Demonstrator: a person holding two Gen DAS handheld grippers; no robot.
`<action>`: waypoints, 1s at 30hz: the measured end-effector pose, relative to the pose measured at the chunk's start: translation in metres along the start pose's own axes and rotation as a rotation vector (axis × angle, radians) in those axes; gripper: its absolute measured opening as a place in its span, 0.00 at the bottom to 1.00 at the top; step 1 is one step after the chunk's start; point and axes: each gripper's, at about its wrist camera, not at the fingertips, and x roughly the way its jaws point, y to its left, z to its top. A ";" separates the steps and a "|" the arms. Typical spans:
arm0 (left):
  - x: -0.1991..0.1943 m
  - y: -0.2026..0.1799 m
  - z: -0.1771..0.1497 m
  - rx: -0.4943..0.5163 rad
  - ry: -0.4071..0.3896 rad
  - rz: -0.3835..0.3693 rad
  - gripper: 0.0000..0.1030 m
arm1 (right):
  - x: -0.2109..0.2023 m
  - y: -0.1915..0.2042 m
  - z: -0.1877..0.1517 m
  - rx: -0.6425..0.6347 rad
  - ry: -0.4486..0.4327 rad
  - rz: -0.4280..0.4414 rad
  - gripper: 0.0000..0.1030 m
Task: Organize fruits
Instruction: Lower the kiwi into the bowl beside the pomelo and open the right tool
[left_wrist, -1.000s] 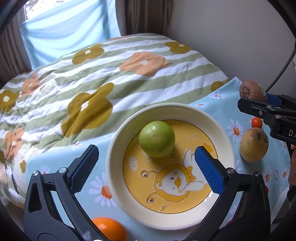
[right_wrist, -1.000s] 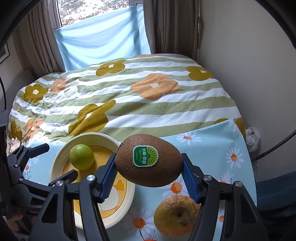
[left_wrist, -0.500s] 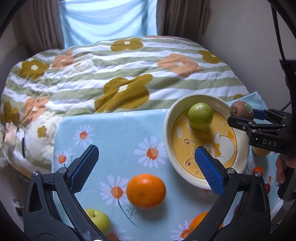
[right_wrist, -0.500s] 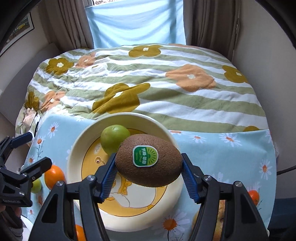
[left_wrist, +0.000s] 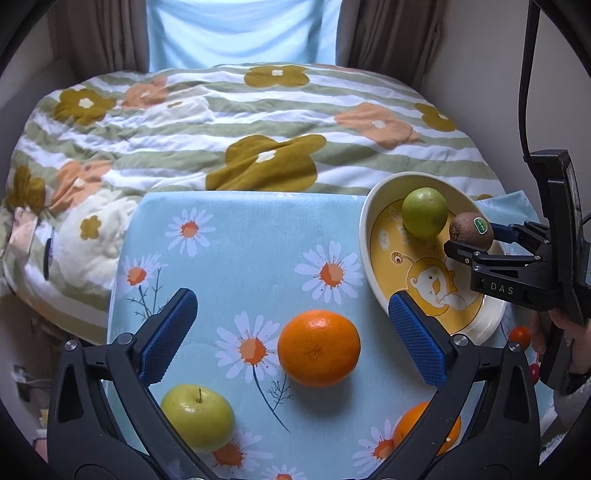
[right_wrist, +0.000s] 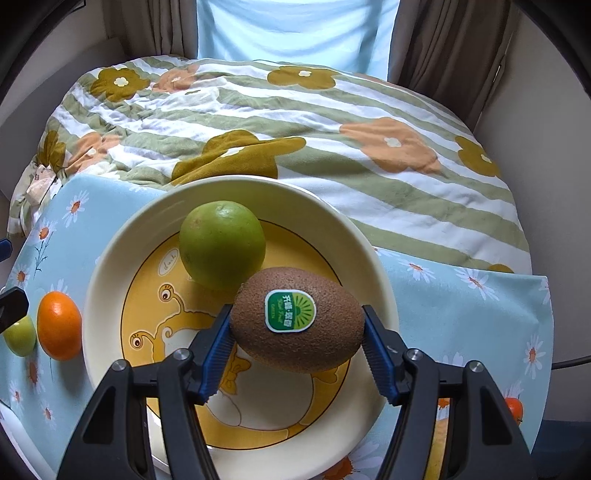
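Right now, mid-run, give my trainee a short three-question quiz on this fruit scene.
1. True or false: the right claw is shut on the kiwi.
2. Which fruit already lies in the plate?
A. the green citrus fruit
B. a banana
C. a strawberry
3. Fill in: between the open pads of the left claw, on the daisy cloth, sits the ____.

Key:
1. True; both pads press on its ends and it hangs over the plate.
2. A.
3. orange; the pads stand clear of it.
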 end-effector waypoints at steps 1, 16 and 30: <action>-0.001 0.000 -0.002 0.000 0.000 0.003 1.00 | 0.001 0.001 -0.001 -0.004 0.002 0.005 0.60; -0.042 0.003 -0.025 -0.019 -0.029 0.039 1.00 | -0.044 0.006 -0.013 -0.008 -0.098 0.063 1.00; -0.129 -0.013 -0.046 -0.011 -0.160 0.082 1.00 | -0.157 0.005 -0.045 -0.031 -0.248 0.069 1.00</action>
